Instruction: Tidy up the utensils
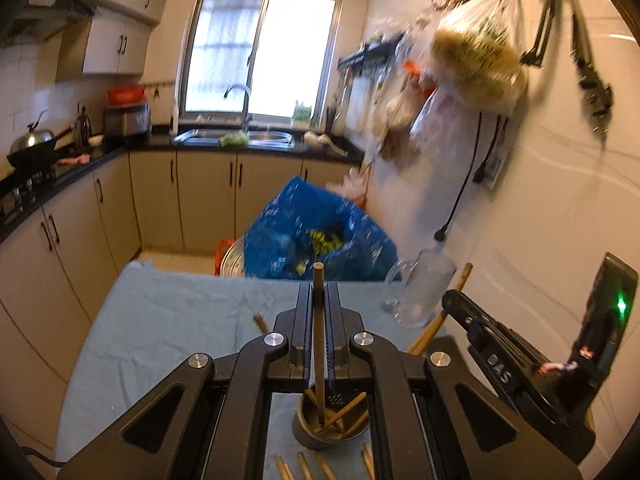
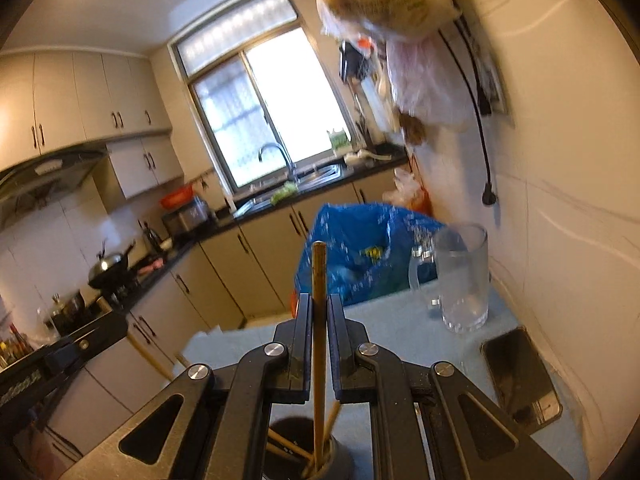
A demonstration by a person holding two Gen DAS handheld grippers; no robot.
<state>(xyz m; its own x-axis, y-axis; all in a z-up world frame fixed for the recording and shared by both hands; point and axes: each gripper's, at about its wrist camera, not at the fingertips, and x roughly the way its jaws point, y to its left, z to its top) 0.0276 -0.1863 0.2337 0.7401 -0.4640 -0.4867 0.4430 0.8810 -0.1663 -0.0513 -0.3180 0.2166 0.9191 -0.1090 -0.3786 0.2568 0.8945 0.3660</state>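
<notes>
**A:** What does the left wrist camera show?

**B:** The black two-finger left gripper has its jaws pressed in on a single brown wooden chopstick. The stick stands nearly upright between the pads. Its top pokes out above the fingertips, and its lower end drops into a small round dark metal holder that already contains several more chopsticks. The holder sits on a table covered by a pale blue cloth. A few loose chopsticks lie on the cloth just in front of the holder.

**A:** And the right wrist camera?

**B:** Much the same. The black right gripper is pinching another brown wooden chopstick, also close to upright, with its lower end inside the dark holder among other sticks.

**A:** What else is on the table?

**B:** A clear glass mug with a handle stands near the white wall, well apart from the holder. A dark smartphone lies flat beside the mug. Beyond the far table edge sits a crumpled blue plastic bag, and behind it are a kitchen counter, sink and window.
</notes>
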